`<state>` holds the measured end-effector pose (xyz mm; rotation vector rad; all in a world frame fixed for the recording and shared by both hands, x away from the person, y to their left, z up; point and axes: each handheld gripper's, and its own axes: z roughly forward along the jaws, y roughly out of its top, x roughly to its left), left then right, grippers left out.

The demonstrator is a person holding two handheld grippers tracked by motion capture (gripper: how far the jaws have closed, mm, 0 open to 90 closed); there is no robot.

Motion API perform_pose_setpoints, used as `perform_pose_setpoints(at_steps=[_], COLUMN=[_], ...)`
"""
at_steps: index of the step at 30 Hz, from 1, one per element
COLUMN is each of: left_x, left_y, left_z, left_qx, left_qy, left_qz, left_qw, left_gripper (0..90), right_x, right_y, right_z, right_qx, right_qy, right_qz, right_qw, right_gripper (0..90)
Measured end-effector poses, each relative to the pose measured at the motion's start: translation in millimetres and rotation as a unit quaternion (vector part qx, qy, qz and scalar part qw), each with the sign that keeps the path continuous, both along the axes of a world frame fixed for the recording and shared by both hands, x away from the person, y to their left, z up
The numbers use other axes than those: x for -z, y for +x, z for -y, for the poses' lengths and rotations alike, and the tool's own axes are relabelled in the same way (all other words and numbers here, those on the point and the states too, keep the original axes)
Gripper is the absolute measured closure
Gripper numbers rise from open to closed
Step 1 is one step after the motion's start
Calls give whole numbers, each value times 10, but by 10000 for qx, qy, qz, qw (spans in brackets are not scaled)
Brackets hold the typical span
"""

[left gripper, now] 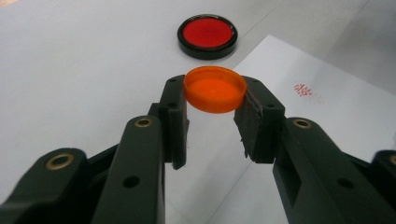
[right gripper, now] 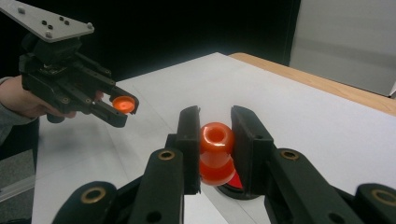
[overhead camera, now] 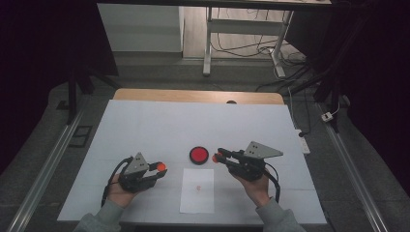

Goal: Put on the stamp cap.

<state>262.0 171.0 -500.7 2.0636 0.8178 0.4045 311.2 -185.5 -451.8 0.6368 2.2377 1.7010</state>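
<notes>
In the lower middle of the high view a white sheet of paper (overhead camera: 197,190) lies on the table (overhead camera: 145,130), with a small red stamp mark (overhead camera: 198,187) near its centre. On either side of it, a hand comes in from the bottom edge with a gripper.

The left gripper (overhead camera: 159,167), at lower left centre, has its jaws closed on an orange cap (left gripper: 215,88); the left gripper view has the cap pinched by its rim between the two pads, open side up and clear of the table.

The right gripper (overhead camera: 218,156), right of centre, has its jaws clamped on an orange stamp (right gripper: 216,151). In the right gripper view the stamp sits upright between the pads, and its lower end seems to rest in or just above the ink pad, though the jaws hide the contact.

Just beyond the paper, between the two grippers, sits the round black ink pad (overhead camera: 198,155) with its red face up.

The step in hand looks like inking the stamp. To do it well, keep the stamp plumb, press flat and light on the red face, then lift straight up before crossing to the paper. The cap should be kept level and off to the side, away from the stamp's path.
</notes>
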Motion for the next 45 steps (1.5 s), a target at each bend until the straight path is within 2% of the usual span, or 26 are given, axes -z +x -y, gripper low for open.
perform_pose_setpoints(at_steps=[9,19,30,45], left_x=[-36,-79,-98,-97], left_y=[43,92,141,244], left_z=[175,283,438,769], left_qx=[204,285,452,697], left_qy=[16,-56,-18,16], left_qz=[43,69,58,42], left_qw=[9998,9996,9990,9976], left_gripper=[642,642,641,641], right_x=[-26,-21,-17,-15], right_y=[-8,-11,-10,-5], right_z=[3,-3,-11,-9], right_qx=[9,-6,-10,-15], right_qy=[52,50,56,47], right_qz=[14,-9,-25,-24], right_qw=[10000,10000,10000,10000], right_gripper=[725,725,724,724])
